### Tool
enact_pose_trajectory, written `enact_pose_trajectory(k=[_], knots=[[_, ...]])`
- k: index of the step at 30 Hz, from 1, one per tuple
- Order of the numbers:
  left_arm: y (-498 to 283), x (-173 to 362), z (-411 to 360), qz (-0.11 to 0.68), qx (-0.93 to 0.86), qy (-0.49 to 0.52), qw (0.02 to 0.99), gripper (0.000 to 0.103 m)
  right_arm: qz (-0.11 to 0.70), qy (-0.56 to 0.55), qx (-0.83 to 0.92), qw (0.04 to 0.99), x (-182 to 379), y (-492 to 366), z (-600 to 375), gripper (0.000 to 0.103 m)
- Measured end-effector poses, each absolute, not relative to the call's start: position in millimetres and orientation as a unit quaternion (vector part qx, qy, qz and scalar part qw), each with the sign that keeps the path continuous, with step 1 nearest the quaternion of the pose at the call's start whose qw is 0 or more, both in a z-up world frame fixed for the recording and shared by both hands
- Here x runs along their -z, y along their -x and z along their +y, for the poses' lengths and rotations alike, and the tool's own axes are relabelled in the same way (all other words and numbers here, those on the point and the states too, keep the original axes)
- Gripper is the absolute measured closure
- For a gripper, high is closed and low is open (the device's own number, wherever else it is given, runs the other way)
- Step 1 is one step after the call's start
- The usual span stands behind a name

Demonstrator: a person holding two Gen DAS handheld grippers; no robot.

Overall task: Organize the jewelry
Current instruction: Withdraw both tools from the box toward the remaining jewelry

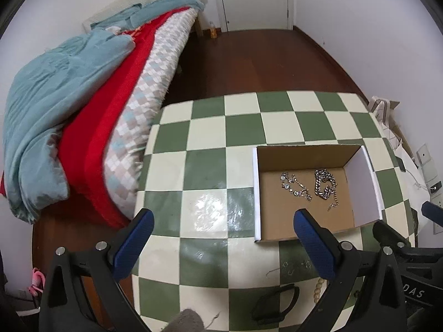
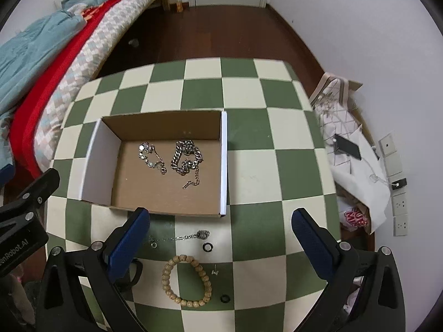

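Both your grippers, left (image 1: 221,222) and right (image 2: 221,220), gape empty. Mid-frame, the cardboard box (image 2: 105,149) holds two chains; the wooden bead bracelet (image 2: 186,280) lies lower centre.

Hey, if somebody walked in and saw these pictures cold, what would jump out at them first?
The green-and-cream checkered table fills both views, with an open cardboard box on it holding a chunky silver chain and a finer crystal bracelet. In front of the box, between the open right tongs, lies a wooden bead bracelet with small black rings nearby. Off the table's left edge, a bright red blanket lies under blue bedding.
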State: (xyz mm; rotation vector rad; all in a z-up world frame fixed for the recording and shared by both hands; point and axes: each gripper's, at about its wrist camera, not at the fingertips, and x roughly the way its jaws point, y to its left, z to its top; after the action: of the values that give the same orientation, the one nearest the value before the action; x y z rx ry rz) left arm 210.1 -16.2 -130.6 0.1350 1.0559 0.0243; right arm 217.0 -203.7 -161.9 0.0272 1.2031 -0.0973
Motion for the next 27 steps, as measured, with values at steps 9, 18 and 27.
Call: enact_pose_trajectory(k=[9, 18, 27], knots=[[-160, 88, -9, 0.457, -0.009, -0.057, 0.888, 0.0, 0.509, -0.004, 0.055, 0.859, 105, -170, -198, 0.0], [-112, 50, -4, 0.421, -0.002, -0.044, 0.906, 0.0, 0.46, -0.001, 0.052, 0.886, 55, -118, -190, 0.0], [-82, 44, 12, 0.384, -0.029, -0.019, 0.923, 0.0, 0.443, -0.031, 0.033, 0.895, 48, -87, -189, 0.0]])
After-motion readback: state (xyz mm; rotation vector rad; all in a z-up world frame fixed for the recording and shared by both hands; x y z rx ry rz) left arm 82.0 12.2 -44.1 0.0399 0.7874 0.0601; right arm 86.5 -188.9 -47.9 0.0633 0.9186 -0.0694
